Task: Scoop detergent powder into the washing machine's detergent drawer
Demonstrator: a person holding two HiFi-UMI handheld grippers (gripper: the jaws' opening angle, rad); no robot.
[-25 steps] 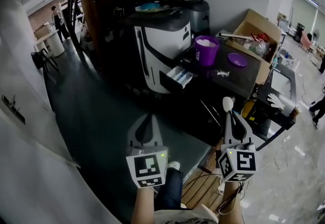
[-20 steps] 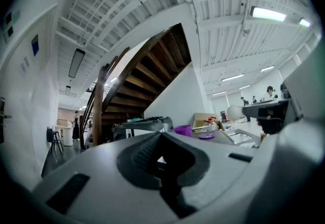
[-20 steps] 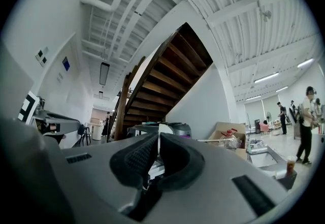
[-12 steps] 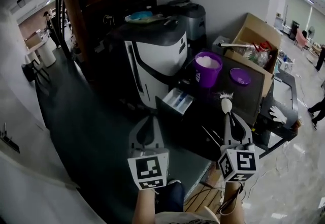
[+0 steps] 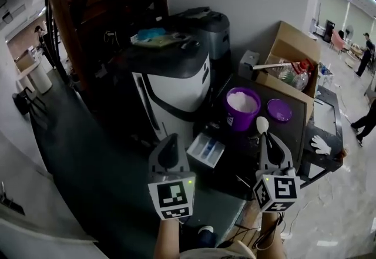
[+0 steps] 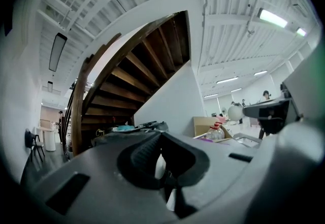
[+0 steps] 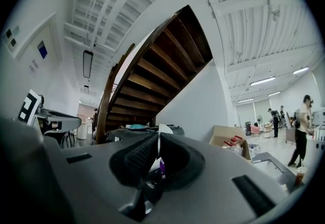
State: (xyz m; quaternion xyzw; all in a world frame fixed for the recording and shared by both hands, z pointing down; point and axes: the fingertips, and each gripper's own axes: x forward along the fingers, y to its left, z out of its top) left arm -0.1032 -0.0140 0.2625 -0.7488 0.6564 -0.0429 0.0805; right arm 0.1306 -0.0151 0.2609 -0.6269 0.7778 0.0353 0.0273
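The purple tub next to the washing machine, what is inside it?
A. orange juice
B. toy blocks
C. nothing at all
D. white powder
D: in the head view the purple tub stands open and is full of white powder. Its purple lid lies to its right, and the right gripper holds a white spoon close by.

The black table (image 5: 295,132) carries purple tub (image 5: 241,112), lid (image 5: 278,110), box (image 5: 292,41).
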